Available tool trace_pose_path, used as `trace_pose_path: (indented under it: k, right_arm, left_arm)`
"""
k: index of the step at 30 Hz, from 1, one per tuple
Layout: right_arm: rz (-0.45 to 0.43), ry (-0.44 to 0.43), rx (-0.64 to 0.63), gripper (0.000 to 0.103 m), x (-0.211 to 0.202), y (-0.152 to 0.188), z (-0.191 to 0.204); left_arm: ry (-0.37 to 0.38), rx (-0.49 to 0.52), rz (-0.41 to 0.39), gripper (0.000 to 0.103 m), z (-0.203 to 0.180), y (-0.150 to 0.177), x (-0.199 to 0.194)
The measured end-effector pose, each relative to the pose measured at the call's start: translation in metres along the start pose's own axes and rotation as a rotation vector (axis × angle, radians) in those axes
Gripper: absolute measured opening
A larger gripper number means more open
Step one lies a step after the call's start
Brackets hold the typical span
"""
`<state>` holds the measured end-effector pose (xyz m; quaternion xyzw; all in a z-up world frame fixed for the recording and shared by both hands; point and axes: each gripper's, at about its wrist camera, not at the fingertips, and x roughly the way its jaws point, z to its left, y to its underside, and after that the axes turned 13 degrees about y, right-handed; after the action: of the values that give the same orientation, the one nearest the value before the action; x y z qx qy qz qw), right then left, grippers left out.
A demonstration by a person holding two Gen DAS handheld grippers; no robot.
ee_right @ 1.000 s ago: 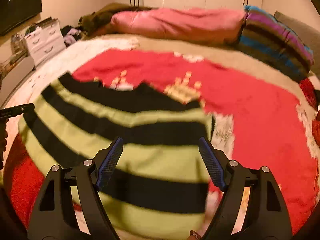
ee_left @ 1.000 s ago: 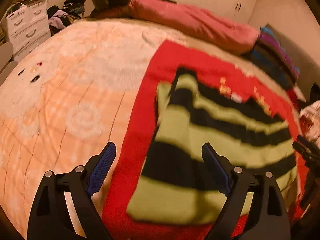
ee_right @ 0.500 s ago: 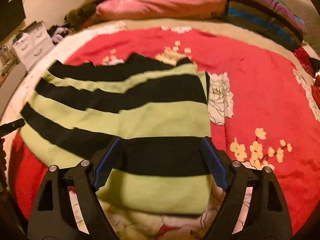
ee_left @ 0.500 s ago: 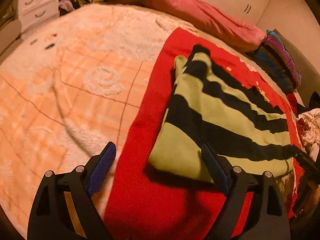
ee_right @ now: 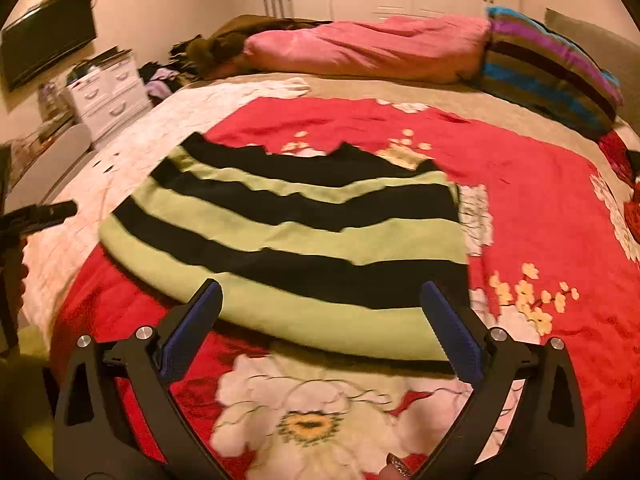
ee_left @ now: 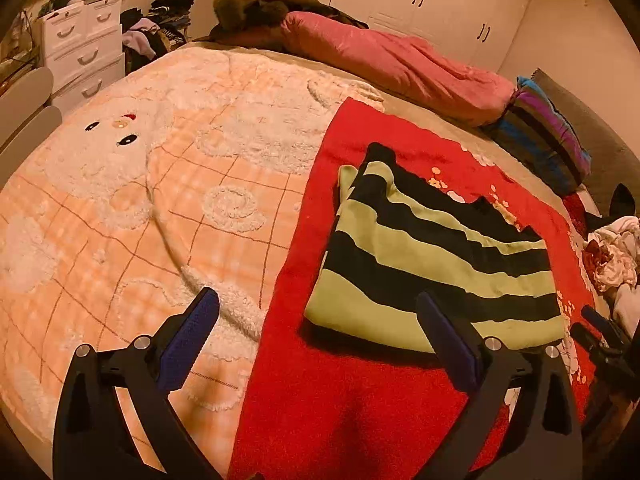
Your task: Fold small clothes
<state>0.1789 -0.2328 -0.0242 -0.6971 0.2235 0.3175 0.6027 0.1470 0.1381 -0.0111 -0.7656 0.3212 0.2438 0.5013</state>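
Note:
A folded green-and-black striped garment [ee_left: 432, 264] lies flat on a red floral blanket [ee_left: 344, 392] on the bed; it also shows in the right wrist view [ee_right: 304, 236]. My left gripper [ee_left: 320, 340] is open and empty, held above the blanket's left edge, short of the garment's near left corner. My right gripper [ee_right: 320, 328] is open and empty, just in front of the garment's near edge. The right gripper's tip shows at the right of the left wrist view [ee_left: 600, 332], and the left gripper's tip shows at the left of the right wrist view [ee_right: 40, 212].
An orange-and-white fleece blanket [ee_left: 140, 208] covers the bed's left side. A pink duvet [ee_right: 360, 48] and striped pillow [ee_right: 548, 68] lie at the far end. A pile of clothes [ee_left: 612, 252] sits right of the red blanket. White drawers [ee_left: 84, 48] stand left of the bed.
Both grippers have pulled back from the striped garment and let it lie flat. The garment now rests folded on the red blanket.

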Motion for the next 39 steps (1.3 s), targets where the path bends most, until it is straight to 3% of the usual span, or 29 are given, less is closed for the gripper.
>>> trace_pose_path:
  k: [17,33,39]
  right_arm:
    - [-0.031,-0.083,-0.184,0.094,-0.024,0.012,0.097]
    - [-0.077,-0.126,-0.354,0.094,-0.008,0.013,0.196]
    - [-0.085,-0.122,-0.400,0.094,0.016,0.004,0.234]
  left_arm:
    - [-0.025,-0.030,-0.007,0.099,0.019,0.002,-0.013]
    - [-0.012,-0.135,-0.020,0.099,0.057,-0.005,-0.012]
    - [0.059,-0.177,0.002,0.099,0.069,-0.031,0.006]
